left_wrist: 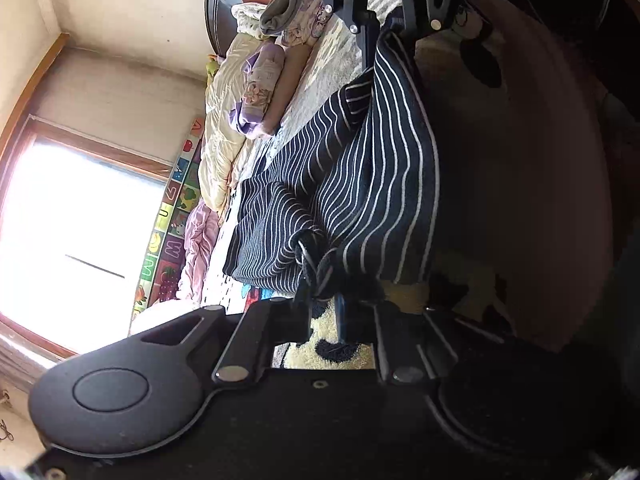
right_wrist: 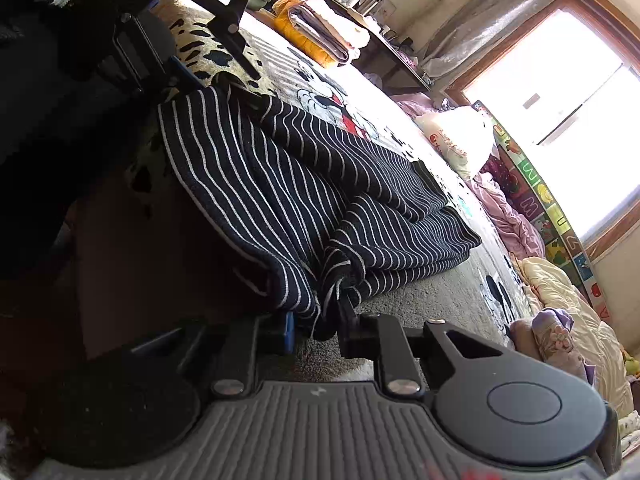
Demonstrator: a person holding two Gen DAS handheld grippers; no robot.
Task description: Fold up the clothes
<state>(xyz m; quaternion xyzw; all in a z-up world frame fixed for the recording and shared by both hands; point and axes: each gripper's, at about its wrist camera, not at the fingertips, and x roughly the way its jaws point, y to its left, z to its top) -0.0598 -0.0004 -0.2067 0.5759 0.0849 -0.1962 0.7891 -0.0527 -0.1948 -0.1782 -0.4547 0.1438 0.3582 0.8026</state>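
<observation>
Jaws of both the left gripper (left_wrist: pixel 326 300) and right gripper (right_wrist: pixel 320 326) are pinched closed on bunched corners of the striped garment (right_wrist: pixel 304 184), which drapes over the bed's (right_wrist: pixel 432 296) near edge. Keep that edge taut and level, carrying both corners together.

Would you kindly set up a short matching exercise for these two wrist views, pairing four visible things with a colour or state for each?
Things:
1. striped garment
2. left gripper
3. folded quilt
4. bedspread

Descriptions:
A. cream, bunched along the far side of the bed
B. grey with cartoon mouse prints
C. dark with thin white stripes, one edge lifted
D. shut on a bunched corner of cloth

Pairs: 1-C, 2-D, 3-A, 4-B. The right gripper likewise pinches the garment's other corner.
</observation>
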